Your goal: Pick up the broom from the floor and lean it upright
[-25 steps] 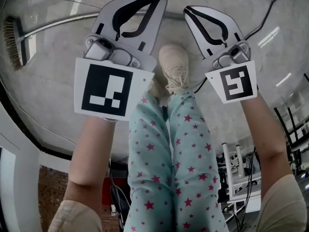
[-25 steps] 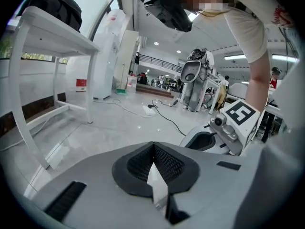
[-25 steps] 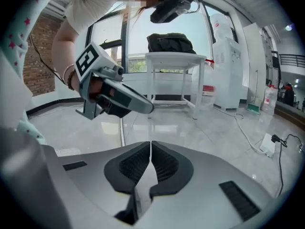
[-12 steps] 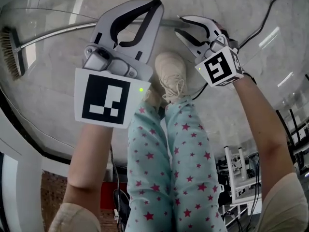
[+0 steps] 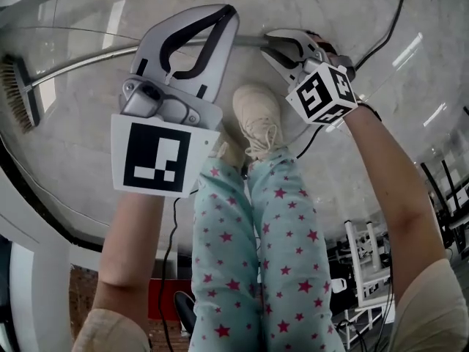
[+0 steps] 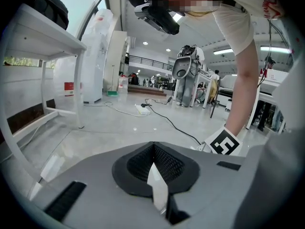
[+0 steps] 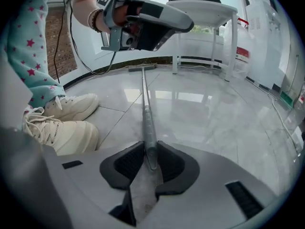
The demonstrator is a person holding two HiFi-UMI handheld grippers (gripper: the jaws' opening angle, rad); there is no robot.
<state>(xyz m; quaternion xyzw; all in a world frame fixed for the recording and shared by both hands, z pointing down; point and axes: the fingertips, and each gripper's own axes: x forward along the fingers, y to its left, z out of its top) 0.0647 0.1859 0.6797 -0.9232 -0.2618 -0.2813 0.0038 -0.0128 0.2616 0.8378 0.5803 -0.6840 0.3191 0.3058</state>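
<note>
The broom lies flat on the glossy floor, its brush head (image 5: 16,94) at far left and its thin metal handle (image 5: 80,57) running right. In the right gripper view the handle (image 7: 145,109) runs away to the brush head (image 7: 142,68). My right gripper (image 5: 269,44) is down at the handle's near end. Its jaws have just been closing, and its pads (image 7: 167,163) now press the handle from both sides. My left gripper (image 5: 226,13) hovers above the handle, shut with nothing in it (image 6: 153,144).
The person's cream shoes (image 5: 256,119) stand just short of the handle, between the two grippers. A black cable (image 5: 388,28) trails across the floor at upper right. A white table (image 7: 205,8) stands beyond the brush head. A white rack (image 6: 43,46) is at left.
The right gripper dropped to the floor, tilted downward and opened around the handle's end, then narrowed onto it. The left gripper barely moved.
</note>
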